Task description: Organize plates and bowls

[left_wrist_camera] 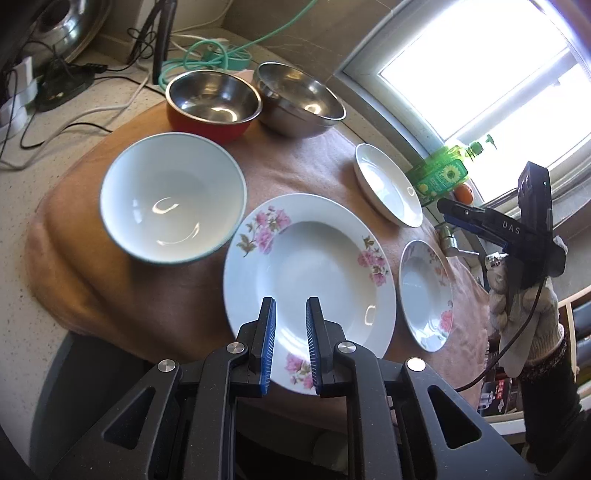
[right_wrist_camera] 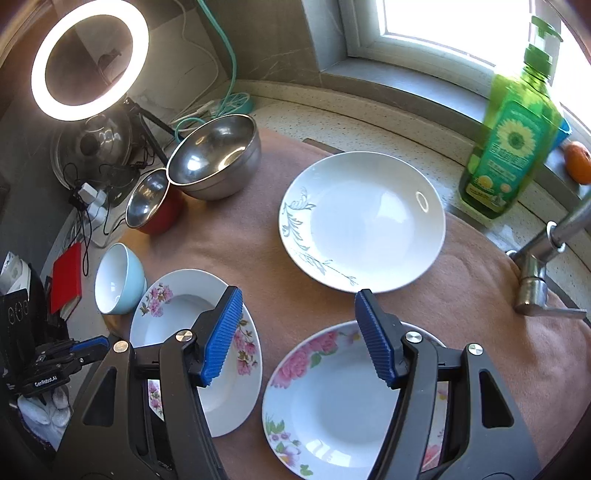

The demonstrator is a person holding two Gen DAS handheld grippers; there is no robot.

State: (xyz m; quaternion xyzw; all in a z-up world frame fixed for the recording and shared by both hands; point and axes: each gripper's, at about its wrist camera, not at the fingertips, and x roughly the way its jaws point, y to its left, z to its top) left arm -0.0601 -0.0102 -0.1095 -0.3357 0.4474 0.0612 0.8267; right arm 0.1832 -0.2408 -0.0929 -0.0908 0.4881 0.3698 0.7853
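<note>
Now the left hand-held gripper (left_wrist_camera: pixel 290 345) hangs over the near rim of a big plate with pink flowers (left_wrist_camera: pixel 314 258), and its blue pads (left_wrist_camera: pixel 268 343) stand close together with only a thin gap and nothing between them. That plate lies on a brown cloth (left_wrist_camera: pixel 295 166) spread over the table (left_wrist_camera: pixel 92 110). Just to its left is a light blue bowl (left_wrist_camera: pixel 173 195), white inside, and it looks blurred. Behind the bowl a red bowl with a shiny inside (left_wrist_camera: pixel 212 101) touches a plain steel bowl (left_wrist_camera: pixel 299 98). To the right of the big plate lies a smaller plate with pink flowers (left_wrist_camera: pixel 426 295), and behind that one is a white plate with grey leaves (left_wrist_camera: pixel 386 184). The right hand-held gripper (right_wrist_camera: pixel 299 339) is held above the cloth with its pads (right_wrist_camera: pixel 223 334) wide apart and nothing between them; one pad is over the big flower plate and the other is over the smaller flower plate. In the left view a gloved hand (left_wrist_camera: pixel 524 317) holds this hand-held gripper beside the table's right edge. A green bottle with a sunflower label (right_wrist_camera: pixel 513 140) stands by the window (right_wrist_camera: pixel 443 22), with an orange fruit (right_wrist_camera: pixel 578 162) near it. A steel tap (right_wrist_camera: pixel 543 266) is at the right edge of the cloth. A lit ring light (right_wrist_camera: pixel 88 59) glows at the back left.
</note>
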